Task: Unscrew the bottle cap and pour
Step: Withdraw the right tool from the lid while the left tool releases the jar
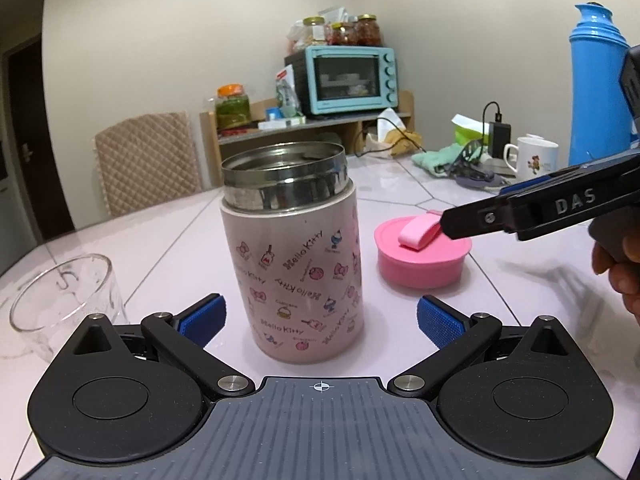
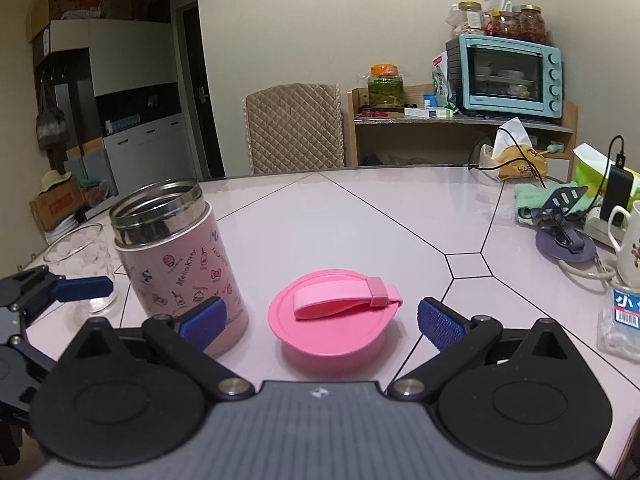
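Observation:
A pink Hello Kitty flask point(image 1: 294, 264) stands upright on the table with its steel mouth uncovered; it also shows in the right wrist view point(image 2: 180, 264). Its pink cap point(image 1: 422, 258) with a strap lies on the table to the flask's right, also seen in the right wrist view point(image 2: 334, 320). My left gripper point(image 1: 320, 320) is open, its blue pads on either side of the flask's base without touching. My right gripper point(image 2: 322, 322) is open around the cap, which rests free on the table. An empty glass point(image 1: 64, 300) stands left of the flask, also visible in the right wrist view point(image 2: 80, 268).
A white mug point(image 1: 534, 156), a blue thermos point(image 1: 596, 88), a green cloth point(image 2: 548, 196), a phone stand point(image 2: 564, 236) and cables crowd the table's right side. A packet point(image 2: 620, 320) lies at the right edge. A padded chair point(image 2: 294, 128) and a shelf with a toaster oven point(image 2: 508, 76) stand behind.

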Motion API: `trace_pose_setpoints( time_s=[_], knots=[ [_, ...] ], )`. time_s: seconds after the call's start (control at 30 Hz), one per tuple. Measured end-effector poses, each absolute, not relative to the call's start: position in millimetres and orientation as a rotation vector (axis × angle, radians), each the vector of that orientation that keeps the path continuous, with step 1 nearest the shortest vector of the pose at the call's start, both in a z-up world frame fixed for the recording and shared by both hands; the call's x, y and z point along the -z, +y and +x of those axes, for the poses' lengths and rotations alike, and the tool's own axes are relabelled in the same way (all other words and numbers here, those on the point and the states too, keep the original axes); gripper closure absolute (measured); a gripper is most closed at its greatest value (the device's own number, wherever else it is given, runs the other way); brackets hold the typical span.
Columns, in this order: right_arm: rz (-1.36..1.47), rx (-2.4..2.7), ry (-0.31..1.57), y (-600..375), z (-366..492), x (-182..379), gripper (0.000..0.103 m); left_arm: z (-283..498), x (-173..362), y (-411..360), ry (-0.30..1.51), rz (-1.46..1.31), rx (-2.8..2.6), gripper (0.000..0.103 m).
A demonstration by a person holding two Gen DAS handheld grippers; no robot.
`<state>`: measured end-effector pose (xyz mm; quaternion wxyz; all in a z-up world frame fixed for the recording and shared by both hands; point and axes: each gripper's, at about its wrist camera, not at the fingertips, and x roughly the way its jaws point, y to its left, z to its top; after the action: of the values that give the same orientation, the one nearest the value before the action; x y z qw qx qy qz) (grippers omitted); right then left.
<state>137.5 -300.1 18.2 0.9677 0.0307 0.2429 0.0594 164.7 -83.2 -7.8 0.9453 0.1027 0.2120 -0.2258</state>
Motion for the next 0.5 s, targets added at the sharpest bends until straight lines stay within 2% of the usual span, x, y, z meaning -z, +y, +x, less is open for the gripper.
trace_pose_setpoints(
  time_s=[0.5],
  knots=[
    [0.074,-0.116,0.506,-308,119,-13,0.000,159,8,-78,0.462,0.141,0.414,0.000]
  ],
)
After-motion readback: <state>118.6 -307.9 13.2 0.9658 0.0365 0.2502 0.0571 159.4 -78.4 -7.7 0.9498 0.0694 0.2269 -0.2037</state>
